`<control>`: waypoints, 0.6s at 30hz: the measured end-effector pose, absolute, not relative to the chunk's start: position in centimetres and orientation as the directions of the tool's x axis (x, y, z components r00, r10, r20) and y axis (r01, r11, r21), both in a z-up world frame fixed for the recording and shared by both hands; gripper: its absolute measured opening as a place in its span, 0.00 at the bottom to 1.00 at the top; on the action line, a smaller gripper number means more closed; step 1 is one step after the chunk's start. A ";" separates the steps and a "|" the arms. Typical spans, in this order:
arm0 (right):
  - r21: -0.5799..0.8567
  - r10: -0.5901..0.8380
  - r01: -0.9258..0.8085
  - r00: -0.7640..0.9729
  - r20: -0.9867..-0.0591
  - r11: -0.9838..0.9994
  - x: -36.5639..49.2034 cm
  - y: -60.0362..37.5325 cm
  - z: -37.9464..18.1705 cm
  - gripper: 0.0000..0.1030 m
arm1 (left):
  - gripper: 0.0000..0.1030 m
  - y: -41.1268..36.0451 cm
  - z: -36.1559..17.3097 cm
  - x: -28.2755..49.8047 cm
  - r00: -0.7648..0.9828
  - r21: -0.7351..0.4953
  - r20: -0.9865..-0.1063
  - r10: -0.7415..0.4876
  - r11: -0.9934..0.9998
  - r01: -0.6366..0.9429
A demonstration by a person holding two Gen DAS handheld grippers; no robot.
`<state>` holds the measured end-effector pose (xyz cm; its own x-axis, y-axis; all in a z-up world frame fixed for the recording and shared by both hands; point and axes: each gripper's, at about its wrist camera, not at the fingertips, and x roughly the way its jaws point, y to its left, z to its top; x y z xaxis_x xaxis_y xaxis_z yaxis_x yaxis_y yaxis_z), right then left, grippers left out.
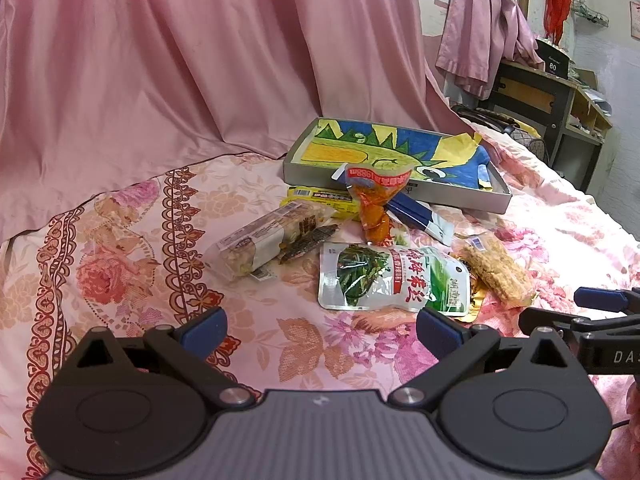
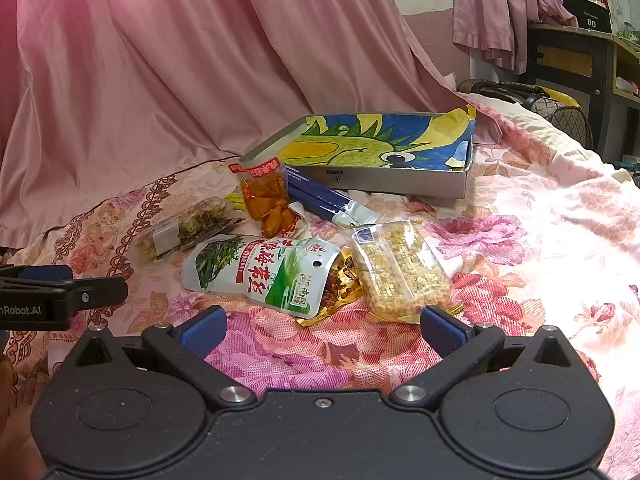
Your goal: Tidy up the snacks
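Note:
Several snacks lie on a floral bedsheet before a grey box [image 1: 304,170] [image 2: 400,184] lined with a yellow, green and blue drawing. A green-white pouch [image 1: 392,280] [image 2: 260,272] lies nearest. Beside it lie a clear pack of puffed grain bars [image 1: 500,268] [image 2: 400,268], an orange snack bag [image 1: 374,204] [image 2: 266,200], a blue-white stick pack [image 1: 420,216] [image 2: 328,200], a nut bar pack [image 1: 264,240] [image 2: 184,228] and a yellow pack [image 1: 320,200]. My left gripper [image 1: 322,330] is open and empty, short of the pouch. My right gripper [image 2: 324,330] is open and empty, just before the grain bars.
A pink sheet [image 1: 180,60] hangs behind the bed. A gold wrapper [image 2: 340,284] lies under the pouch. A dark desk with shelves [image 1: 560,100] stands at the far right. The right gripper shows at the right edge of the left wrist view [image 1: 592,316].

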<state>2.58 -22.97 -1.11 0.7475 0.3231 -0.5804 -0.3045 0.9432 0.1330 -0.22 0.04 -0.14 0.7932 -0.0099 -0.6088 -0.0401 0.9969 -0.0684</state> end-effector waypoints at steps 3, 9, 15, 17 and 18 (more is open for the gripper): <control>0.133 0.323 -0.304 0.747 -0.581 0.943 2.6 -23.0 -1.1 1.00 | 1.00 0.1 -0.1 -0.2 0.793 -0.068 -0.609 -0.010 0.997 -0.040; 0.133 0.322 -0.304 0.747 -0.582 0.943 2.6 -22.9 -1.1 1.00 | 1.00 0.1 -0.1 -0.2 0.793 -0.070 -0.609 -0.012 0.997 -0.039; 0.133 0.322 -0.304 0.746 -0.583 0.943 2.6 -22.9 -1.2 1.00 | 1.00 0.1 -0.1 -0.2 0.793 -0.071 -0.609 -0.012 0.997 -0.039; 0.133 0.322 -0.304 0.746 -0.583 0.943 2.6 -22.9 -1.2 1.00 | 1.00 0.2 -0.1 -0.2 0.793 -0.071 -0.609 -0.012 0.997 -0.039; 0.133 0.322 -0.304 0.745 -0.584 0.943 2.6 -22.9 -1.2 1.00 | 1.00 0.2 -0.1 -0.2 0.793 -0.071 -0.610 -0.012 0.997 -0.039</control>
